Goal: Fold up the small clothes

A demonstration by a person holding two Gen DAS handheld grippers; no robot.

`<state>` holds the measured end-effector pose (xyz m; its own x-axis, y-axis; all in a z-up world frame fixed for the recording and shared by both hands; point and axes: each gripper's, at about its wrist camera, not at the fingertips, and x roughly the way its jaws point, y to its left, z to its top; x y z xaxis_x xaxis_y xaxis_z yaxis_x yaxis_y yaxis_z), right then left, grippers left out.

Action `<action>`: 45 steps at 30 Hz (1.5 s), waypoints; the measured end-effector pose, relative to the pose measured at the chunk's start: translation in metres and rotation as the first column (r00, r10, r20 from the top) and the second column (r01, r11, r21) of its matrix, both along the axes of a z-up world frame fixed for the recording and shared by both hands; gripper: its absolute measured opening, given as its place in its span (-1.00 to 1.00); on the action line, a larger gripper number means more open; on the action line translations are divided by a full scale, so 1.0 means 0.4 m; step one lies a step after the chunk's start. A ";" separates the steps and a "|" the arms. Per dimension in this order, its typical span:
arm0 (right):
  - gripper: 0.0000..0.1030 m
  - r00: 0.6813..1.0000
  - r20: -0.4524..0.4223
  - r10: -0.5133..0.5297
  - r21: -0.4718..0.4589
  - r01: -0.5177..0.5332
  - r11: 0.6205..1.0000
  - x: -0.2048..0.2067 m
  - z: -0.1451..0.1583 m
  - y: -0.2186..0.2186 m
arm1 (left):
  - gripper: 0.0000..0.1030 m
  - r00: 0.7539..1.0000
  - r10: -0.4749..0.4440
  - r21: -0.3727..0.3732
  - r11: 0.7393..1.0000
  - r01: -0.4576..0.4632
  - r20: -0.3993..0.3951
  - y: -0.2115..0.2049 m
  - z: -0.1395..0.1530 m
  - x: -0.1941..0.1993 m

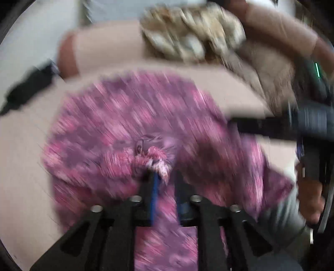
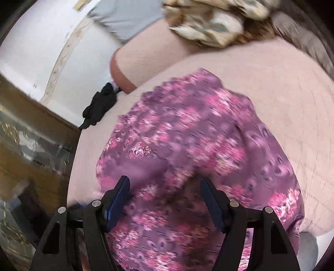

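Note:
A pink and purple floral garment (image 1: 125, 116) lies spread on a beige padded surface (image 1: 20, 166); the left wrist view is heavily blurred. My left gripper (image 1: 163, 175) has its jaws narrow, and a bunched fold of the garment (image 1: 155, 160) sits pinched at their tips, lifted off the rest. In the right wrist view the same garment (image 2: 198, 135) fills the middle, and my right gripper (image 2: 165, 185) hovers over its near part, jaws wide apart with nothing pressed between them. The right tool and the hand holding it (image 1: 309, 198) show at the right edge of the left wrist view.
A crumpled brown and cream patterned cloth (image 2: 208, 23) lies at the far edge of the beige surface (image 2: 281, 93). A small black cloth (image 2: 100, 106) lies at its left edge. A grey cloth (image 2: 125, 16) sits beyond. Dark wooden furniture (image 2: 31, 146) stands to the left.

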<state>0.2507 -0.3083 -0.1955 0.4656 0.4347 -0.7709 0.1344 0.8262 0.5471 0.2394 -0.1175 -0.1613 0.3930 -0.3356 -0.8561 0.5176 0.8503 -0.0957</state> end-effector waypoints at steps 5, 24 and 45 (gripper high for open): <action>0.47 0.999 -0.051 -0.011 0.085 0.015 0.996 -0.008 -0.067 -0.046 | -0.01 0.999 -0.015 -0.004 1.000 0.015 -0.032 -0.007 -0.027 -0.112; -0.89 0.844 -0.166 0.511 -0.323 -0.536 0.780 0.243 -0.151 0.431 | 0.20 0.894 0.448 -0.075 0.891 -0.448 -0.021 0.308 0.070 -0.078; 0.36 0.989 -0.023 0.144 -0.020 -0.144 0.989 -0.221 -0.027 0.011 | 0.21 0.915 0.400 -0.097 0.910 -0.404 -0.058 0.255 0.063 -0.097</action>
<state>0.1623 -0.3037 -0.2063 0.3825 0.4794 -0.7899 0.0251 0.8492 0.5275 0.2005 -0.0153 -0.1360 0.4829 -0.2441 -0.8410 0.1284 0.9697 -0.2077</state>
